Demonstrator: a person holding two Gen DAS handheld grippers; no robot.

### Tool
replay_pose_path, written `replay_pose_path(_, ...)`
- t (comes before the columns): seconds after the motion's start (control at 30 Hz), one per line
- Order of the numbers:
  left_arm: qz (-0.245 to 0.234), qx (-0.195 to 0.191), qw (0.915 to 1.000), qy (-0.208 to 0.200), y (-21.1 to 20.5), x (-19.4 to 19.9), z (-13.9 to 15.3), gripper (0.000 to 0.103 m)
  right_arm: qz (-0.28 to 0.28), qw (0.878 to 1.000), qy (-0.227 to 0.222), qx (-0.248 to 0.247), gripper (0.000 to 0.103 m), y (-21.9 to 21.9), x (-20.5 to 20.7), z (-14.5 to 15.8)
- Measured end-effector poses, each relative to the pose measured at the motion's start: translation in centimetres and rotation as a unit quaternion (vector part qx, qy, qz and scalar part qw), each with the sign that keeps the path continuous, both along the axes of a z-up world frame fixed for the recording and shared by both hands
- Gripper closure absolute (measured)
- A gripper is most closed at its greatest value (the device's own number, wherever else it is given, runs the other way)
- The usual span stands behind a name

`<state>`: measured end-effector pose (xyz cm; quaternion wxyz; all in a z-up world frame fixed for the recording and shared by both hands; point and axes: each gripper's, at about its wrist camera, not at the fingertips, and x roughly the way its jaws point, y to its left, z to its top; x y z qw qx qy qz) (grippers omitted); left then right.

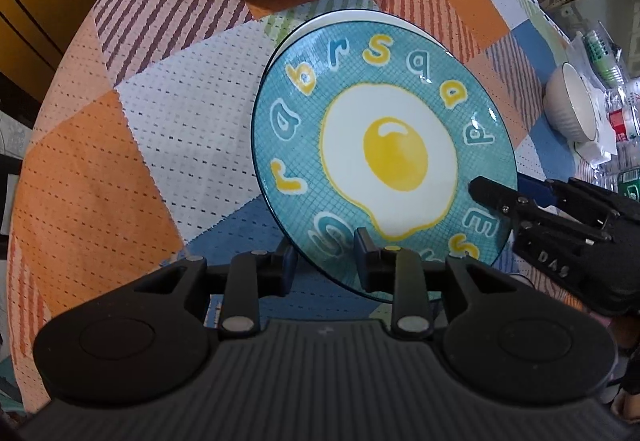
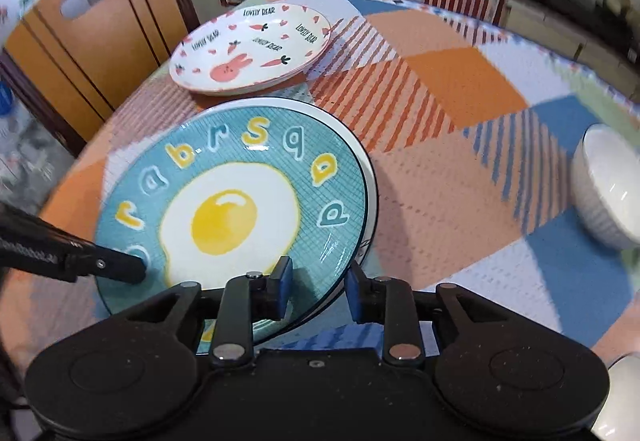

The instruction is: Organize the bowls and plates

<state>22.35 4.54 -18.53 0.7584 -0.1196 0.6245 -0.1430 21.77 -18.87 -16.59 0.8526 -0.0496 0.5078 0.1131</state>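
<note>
The round teal ceramic plate with a fried-egg print (image 1: pixel 384 161) sits atop a white plate (image 2: pixel 370 177), rim between both grippers' parted jaws (image 1: pixel 326 261) (image 2: pixel 316 291); any nudge may slide it off.

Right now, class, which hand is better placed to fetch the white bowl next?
Right, probably. The white bowl sits to the right of the egg plate, on the side of the right gripper; the left gripper would have to reach across the plate.
</note>
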Motion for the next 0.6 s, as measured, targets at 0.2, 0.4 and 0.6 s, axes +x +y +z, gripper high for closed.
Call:
replay_pose_path(0.2,-0.004,0.016,0.9999,0.003,-1.1,0.1,-0.3,0.075,0.016,0.998,-0.013,-0.061,0.066,1.0,0.0,-0.7)
replay_pose_path(0.4,-0.008,0.011,0.9999,-0.002,-0.5,-0.1,0.5,0.078,0.022,0.996,-0.03,-0.083,0.068,1.3,0.1,-0.6)
replay_pose_path(0.6,-0.02,-0.003,0.9989,-0.043,0.9,-0.8,4.2,0.078,0.03,0.997,-0.058,-0.038,0.068,0.6,-0.4,3.7)
